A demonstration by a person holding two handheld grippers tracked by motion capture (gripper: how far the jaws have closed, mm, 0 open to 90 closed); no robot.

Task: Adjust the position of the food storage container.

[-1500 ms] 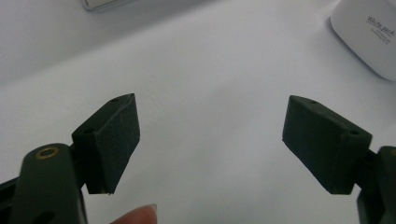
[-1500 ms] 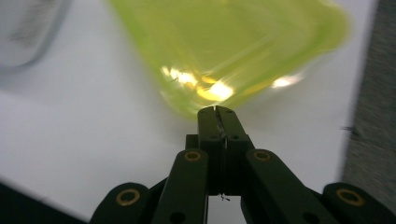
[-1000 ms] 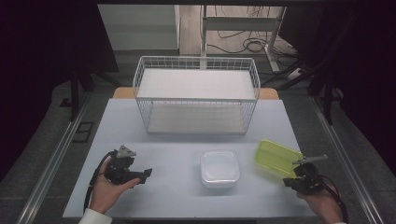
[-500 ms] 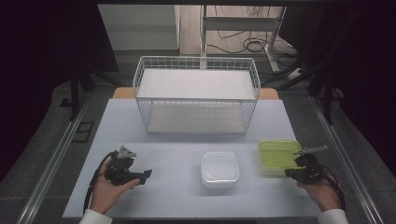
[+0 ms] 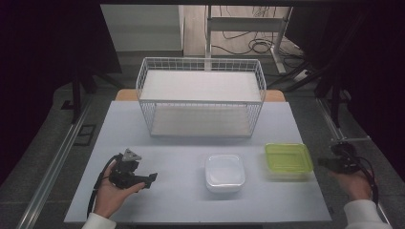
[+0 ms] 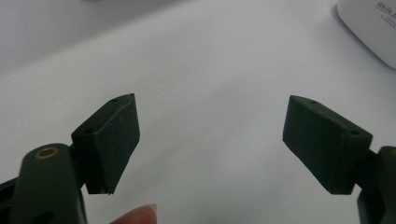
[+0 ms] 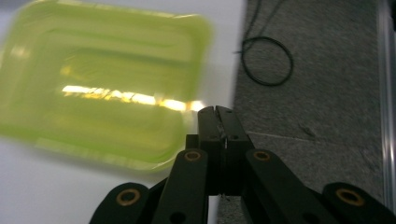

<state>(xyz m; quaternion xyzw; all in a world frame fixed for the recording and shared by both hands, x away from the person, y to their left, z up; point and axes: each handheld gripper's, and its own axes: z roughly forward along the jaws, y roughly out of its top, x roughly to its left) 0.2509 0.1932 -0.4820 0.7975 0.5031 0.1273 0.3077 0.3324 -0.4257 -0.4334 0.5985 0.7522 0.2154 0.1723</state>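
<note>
One white wire basket [image 5: 200,98] at the counter's [image 5: 167,191] far side. Two shallow plastic containers: one yellow-green container [image 5: 288,160], one white container [image 5: 224,172]. Two handheld grippers: left gripper [image 5: 143,180], right gripper [image 5: 321,163]. One counter.

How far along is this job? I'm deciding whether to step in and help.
Done, apparently: nothing; the wire basket holds nothing. In hand: neither gripper grips anything. The right gripper is beside the green container, jaws shut on nothing, at the table's edge. The left gripper rests with jaws open. Left: the green container and the white container both sit untouched on the table.
</note>
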